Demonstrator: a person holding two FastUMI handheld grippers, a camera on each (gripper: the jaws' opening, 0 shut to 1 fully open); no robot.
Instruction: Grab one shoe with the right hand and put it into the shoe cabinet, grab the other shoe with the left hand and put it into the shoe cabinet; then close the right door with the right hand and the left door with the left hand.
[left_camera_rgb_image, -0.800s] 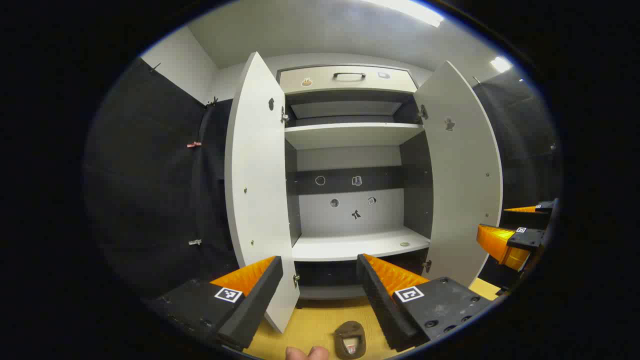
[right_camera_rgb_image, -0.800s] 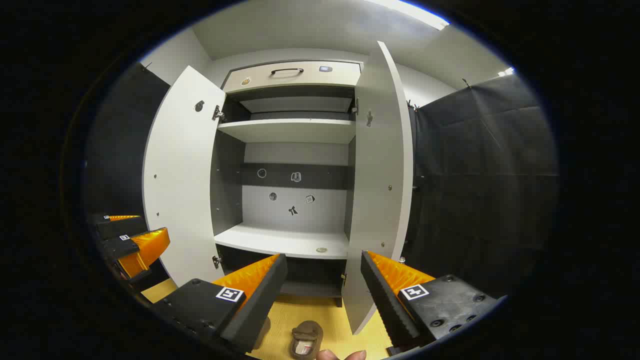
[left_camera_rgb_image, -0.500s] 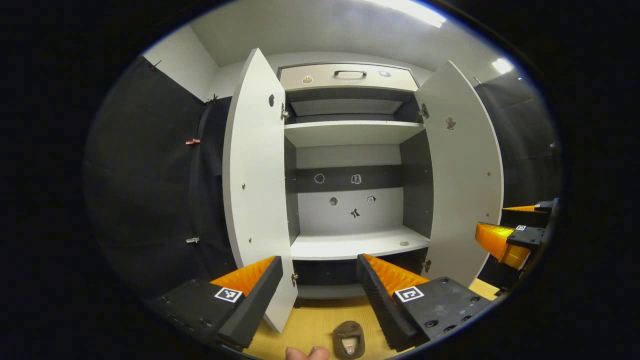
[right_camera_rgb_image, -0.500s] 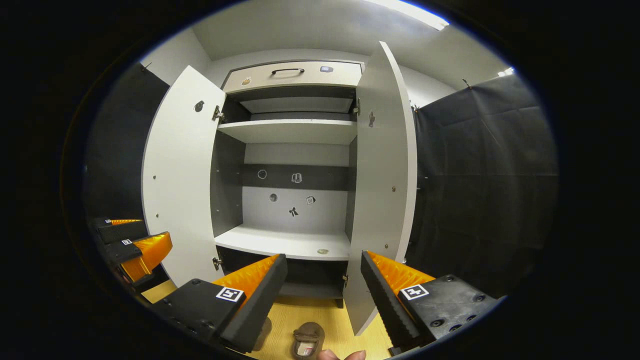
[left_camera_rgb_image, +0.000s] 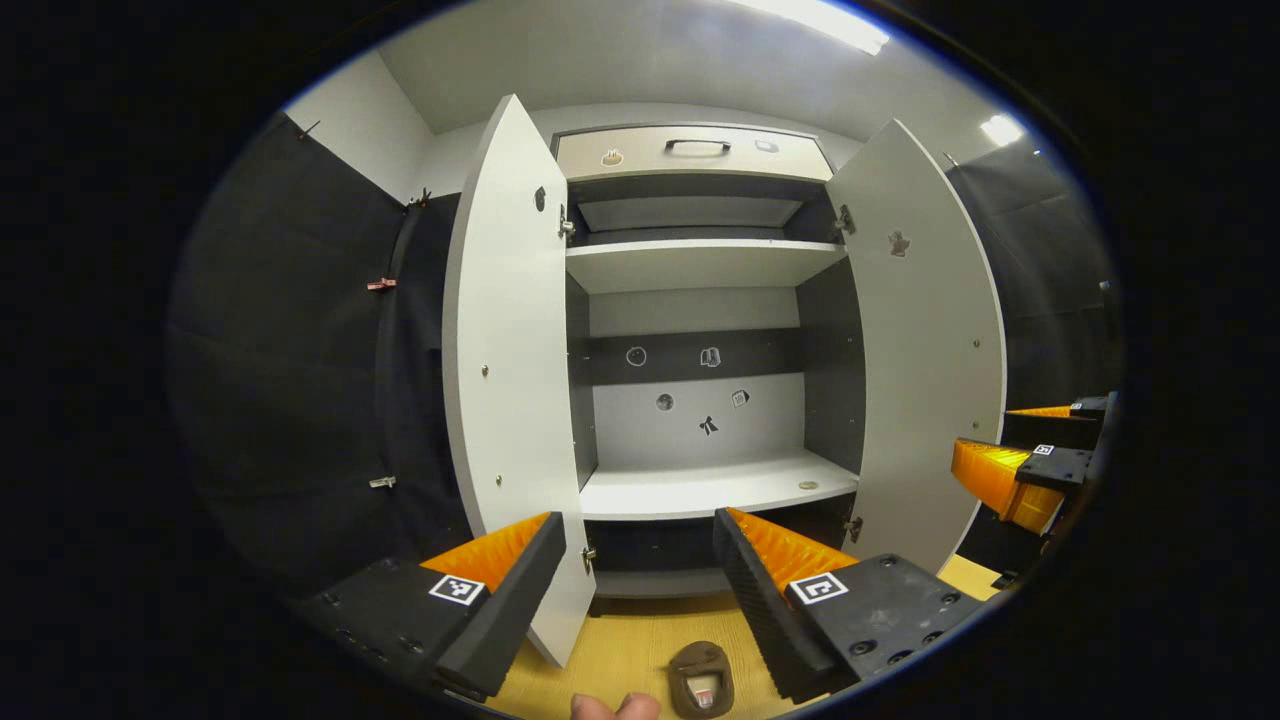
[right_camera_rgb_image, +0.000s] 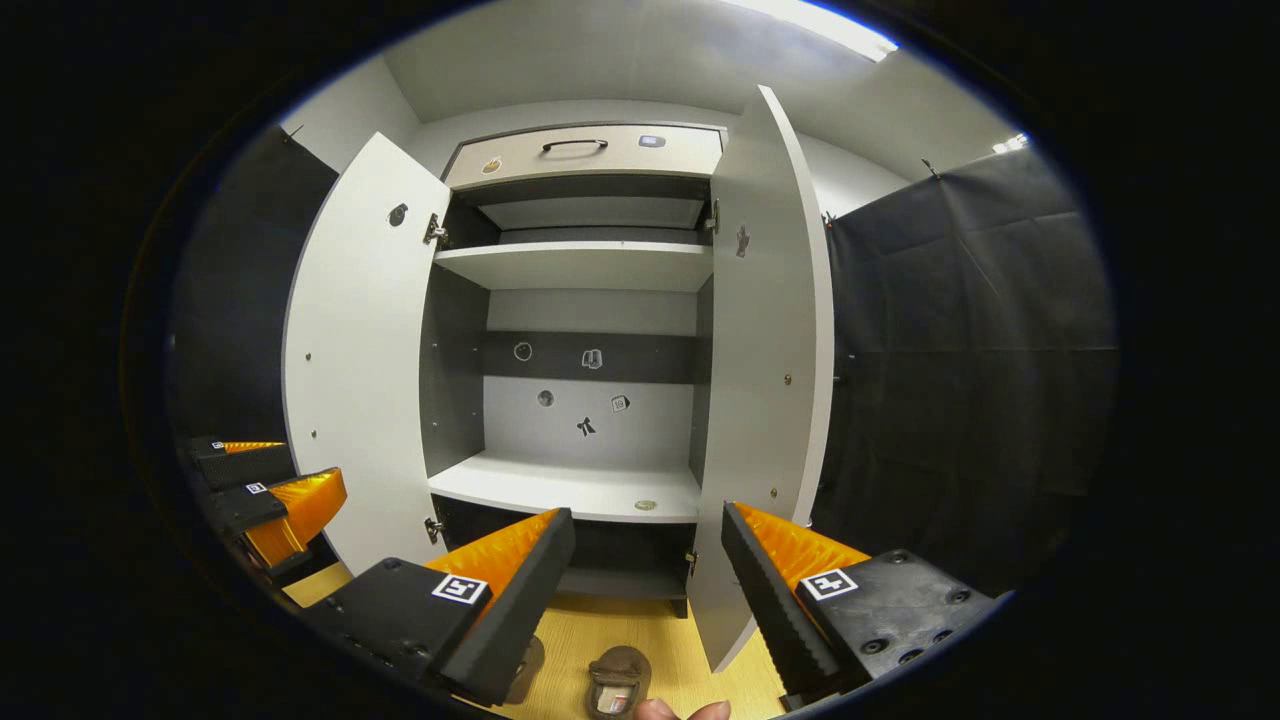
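Note:
The white shoe cabinet (left_camera_rgb_image: 700, 160) stands ahead with its left door (left_camera_rgb_image: 510, 370) and right door (left_camera_rgb_image: 925, 370) swung wide; the lower shelf (left_camera_rgb_image: 715, 490) is bare. A brown shoe (left_camera_rgb_image: 701, 682) lies on the yellow floor below my open left gripper (left_camera_rgb_image: 640, 560). In the right gripper view the same cabinet (right_camera_rgb_image: 585, 160) shows, with a brown shoe (right_camera_rgb_image: 618, 682) on the floor beneath my open right gripper (right_camera_rgb_image: 648, 560). A second shoe (right_camera_rgb_image: 530, 662) peeks from behind its left finger. Neither gripper holds anything.
My right gripper (left_camera_rgb_image: 1000, 435) shows open at the far right of the left gripper view, and my left gripper (right_camera_rgb_image: 305, 462) at the far left of the right gripper view. Black cloth walls flank the cabinet. A fingertip (right_camera_rgb_image: 680, 710) sits at the bottom edge.
Both grippers have drifted only slightly in front of the cabinet. The shoes and the doors have not moved, and nothing was taken hold of.

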